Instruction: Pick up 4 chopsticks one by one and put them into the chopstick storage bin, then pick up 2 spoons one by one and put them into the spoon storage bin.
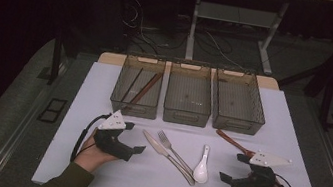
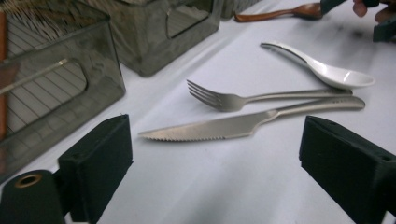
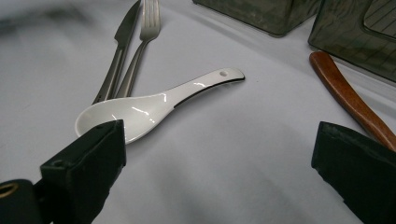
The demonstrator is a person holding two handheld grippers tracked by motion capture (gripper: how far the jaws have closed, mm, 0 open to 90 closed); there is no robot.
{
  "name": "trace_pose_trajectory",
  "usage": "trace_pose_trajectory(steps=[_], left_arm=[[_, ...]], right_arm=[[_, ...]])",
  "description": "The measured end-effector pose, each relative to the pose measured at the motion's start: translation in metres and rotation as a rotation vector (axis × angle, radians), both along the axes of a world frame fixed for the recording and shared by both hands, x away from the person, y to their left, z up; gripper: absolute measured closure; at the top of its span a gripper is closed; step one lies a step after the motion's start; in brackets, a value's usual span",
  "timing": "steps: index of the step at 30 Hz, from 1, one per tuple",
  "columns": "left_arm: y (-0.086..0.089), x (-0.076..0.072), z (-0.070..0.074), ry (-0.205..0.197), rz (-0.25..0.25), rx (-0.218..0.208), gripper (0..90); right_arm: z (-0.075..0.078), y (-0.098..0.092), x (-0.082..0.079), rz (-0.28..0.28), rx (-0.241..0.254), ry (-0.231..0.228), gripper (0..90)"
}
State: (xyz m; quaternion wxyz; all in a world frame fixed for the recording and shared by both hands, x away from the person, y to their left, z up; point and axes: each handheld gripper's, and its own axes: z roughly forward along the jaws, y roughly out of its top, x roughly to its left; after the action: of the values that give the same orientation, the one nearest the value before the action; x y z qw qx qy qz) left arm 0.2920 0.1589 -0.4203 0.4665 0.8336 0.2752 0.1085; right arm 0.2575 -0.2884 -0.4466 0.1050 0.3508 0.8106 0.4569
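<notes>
while both grippers' fingers gape empty, sorting looks unstarted; next, the right gripper (image 1: 238,169) likely closes on the white spoon (image 1: 202,166).

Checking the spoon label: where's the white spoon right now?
The white spoon lies flat on the table, centre-front in the high view, just right of the fork and knife handles, left of the open right gripper.

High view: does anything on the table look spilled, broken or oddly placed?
Nothing spilled or broken. The knife and fork lie askew with handles touching, beside the white spoon; the wooden spoon lies loose before the right bin.
</notes>
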Motion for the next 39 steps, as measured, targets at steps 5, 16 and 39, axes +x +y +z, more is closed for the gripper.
trace_pose_trajectory(steps=[5,16,39], left_arm=[[0.004,-0.008,-0.007,0.007,-0.003,-0.005,4.9],[0.011,-0.019,-0.016,0.040,0.015,-0.008,0.0],[0.018,-0.018,-0.020,0.040,0.012,-0.037,0.0]], right_arm=[[0.000,0.000,0.000,-0.001,0.003,0.002,2.9],[0.000,0.000,-0.001,0.001,0.003,0.002,2.9],[0.025,-0.017,0.012,-0.066,-0.021,-0.004,3.0]])
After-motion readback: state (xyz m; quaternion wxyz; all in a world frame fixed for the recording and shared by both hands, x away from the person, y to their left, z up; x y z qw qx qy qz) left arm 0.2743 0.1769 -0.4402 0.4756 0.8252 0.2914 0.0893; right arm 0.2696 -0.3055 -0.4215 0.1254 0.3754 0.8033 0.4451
